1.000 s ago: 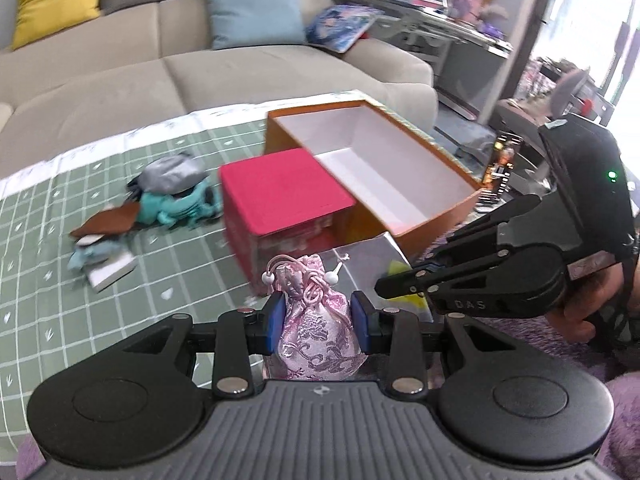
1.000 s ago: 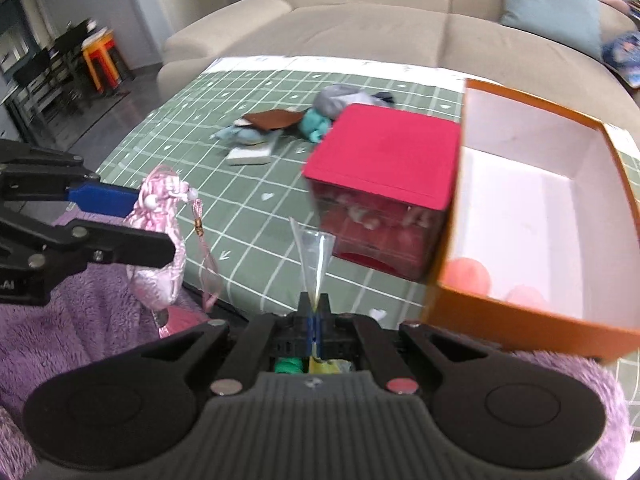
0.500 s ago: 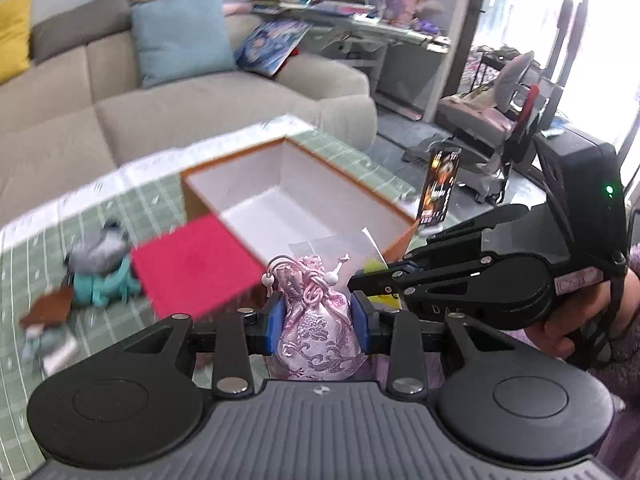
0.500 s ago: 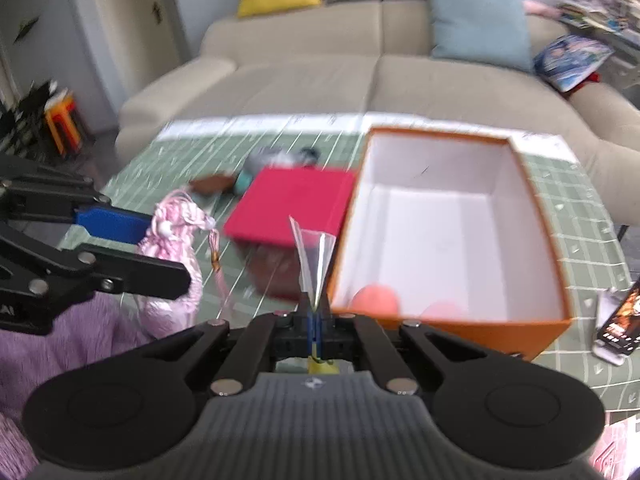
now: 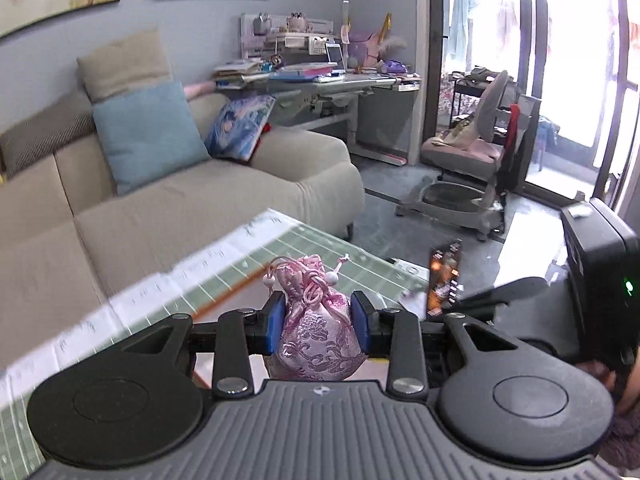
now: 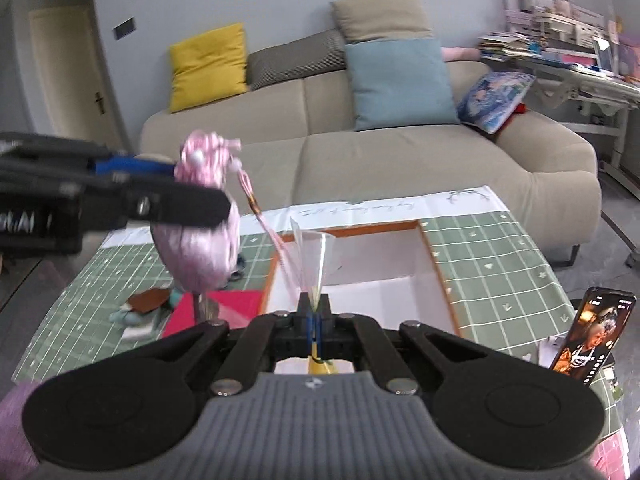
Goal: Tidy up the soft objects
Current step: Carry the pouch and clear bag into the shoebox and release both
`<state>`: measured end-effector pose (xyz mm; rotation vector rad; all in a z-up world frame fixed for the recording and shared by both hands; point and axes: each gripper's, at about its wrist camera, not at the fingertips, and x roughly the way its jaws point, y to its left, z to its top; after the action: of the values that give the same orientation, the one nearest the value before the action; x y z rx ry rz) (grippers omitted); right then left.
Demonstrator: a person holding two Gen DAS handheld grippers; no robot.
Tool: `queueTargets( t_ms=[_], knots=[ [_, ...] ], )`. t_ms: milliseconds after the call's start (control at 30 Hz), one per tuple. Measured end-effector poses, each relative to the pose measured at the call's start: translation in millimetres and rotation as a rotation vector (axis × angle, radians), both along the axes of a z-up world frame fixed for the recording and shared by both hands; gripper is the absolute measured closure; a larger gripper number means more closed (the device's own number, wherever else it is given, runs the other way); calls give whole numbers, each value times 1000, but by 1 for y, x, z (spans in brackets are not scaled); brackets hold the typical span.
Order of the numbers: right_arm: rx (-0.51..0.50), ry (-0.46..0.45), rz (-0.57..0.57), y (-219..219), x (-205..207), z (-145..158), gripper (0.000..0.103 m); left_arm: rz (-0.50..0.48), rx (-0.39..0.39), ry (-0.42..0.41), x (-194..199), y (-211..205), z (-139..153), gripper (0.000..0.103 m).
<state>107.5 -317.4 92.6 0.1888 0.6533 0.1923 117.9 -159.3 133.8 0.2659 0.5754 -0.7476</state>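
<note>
My left gripper (image 5: 318, 322) is shut on a pink brocade drawstring pouch (image 5: 316, 332), its blue pads pressing both sides, held up above the table. From the right wrist view the same pouch (image 6: 200, 236) hangs in the left gripper (image 6: 192, 196) at the left, above the table. My right gripper (image 6: 316, 328) is shut on a clear plastic packet (image 6: 314, 256) with something yellow at its lower end. Beyond it lies the open orange box (image 6: 436, 268) with a white inside, on the green grid tablecloth (image 6: 500, 256). The right gripper's body (image 5: 592, 280) shows at the right edge.
A red box (image 6: 236, 308) sits left of the orange box, with teal and brown soft things (image 6: 148, 300) further left. A phone (image 6: 588, 336) stands propped at the table's right edge. A beige sofa (image 6: 400, 156) with cushions lies behind; a desk and chair (image 5: 472, 152) stand right.
Both grippers have risen and tilted up with their loads; the table sank lower in view. The left view swung right, losing the red box and orange box. The pouch now hangs higher.
</note>
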Motion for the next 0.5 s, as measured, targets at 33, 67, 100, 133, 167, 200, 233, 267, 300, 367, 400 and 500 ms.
queueTargets(
  t_ms=[33, 67, 100, 133, 167, 200, 233, 267, 300, 367, 400, 500],
  knots=[
    [3, 4, -8, -2, 7, -4, 103, 3, 7, -12, 6, -5, -1, 63],
    [7, 11, -12, -5, 11, -8, 103, 5, 11, -18, 9, -8, -4, 63],
    [5, 23, -17, -6, 17, -14, 103, 8, 16, -12, 15, -12, -9, 63],
    [-2, 36, -19, -6, 24, -21, 103, 10, 24, -1, 21, -16, -15, 63],
    [-12, 53, -21, -6, 29, -28, 103, 13, 43, 20, 28, -21, -25, 63],
    [-26, 75, -24, -5, 34, -36, 103, 17, 62, 44, 35, -25, -36, 63],
    [-36, 99, -25, -4, 38, -45, 103, 16, 80, 64, 40, -27, -46, 63],
    [-37, 127, -22, -5, 42, -55, 103, 14, 95, 80, 45, -28, -57, 63],
    [-33, 156, -21, -4, 47, -65, 103, 8, 117, 102, 51, -32, -70, 63],
    [-34, 200, -19, -3, 53, -81, 103, 1, 153, 143, 60, -36, -92, 63],
    [-41, 224, -20, -1, 56, -89, 103, -4, 172, 161, 65, -39, -100, 63],
    [-60, 271, -14, 2, 64, -105, 103, -7, 230, 193, 76, -44, -122, 63]
  ],
)
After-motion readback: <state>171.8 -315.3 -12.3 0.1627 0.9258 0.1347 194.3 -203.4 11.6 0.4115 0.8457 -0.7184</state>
